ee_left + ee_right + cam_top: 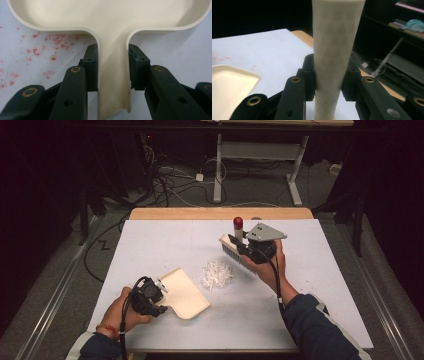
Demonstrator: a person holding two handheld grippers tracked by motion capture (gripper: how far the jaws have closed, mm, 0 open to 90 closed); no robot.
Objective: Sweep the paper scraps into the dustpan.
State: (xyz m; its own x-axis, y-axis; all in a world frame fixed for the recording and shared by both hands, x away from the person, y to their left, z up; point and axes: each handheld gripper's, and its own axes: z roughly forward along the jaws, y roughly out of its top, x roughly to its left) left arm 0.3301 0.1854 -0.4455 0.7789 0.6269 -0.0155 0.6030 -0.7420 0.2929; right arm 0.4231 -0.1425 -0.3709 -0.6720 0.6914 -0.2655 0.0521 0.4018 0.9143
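A cream dustpan (186,294) lies flat on the white table at the near left. My left gripper (161,300) is shut on its narrow handle (113,75), with one pad pressing each side. A small heap of white paper scraps (217,273) sits at mid-table, just right of the pan. Beyond the heap, my right gripper (243,248) is raised above the table and shut on the white handle (335,37) of a brush (230,247) with dark bristles. In the right gripper view the dustpan (229,85) shows at lower left.
A red-capped white stick (238,227) stands upright right behind the brush. Faint red stains (53,47) mark the white table cover (320,285) beside the pan. A wooden strip (220,213) edges the far side. Cables and desk legs lie on the floor beyond.
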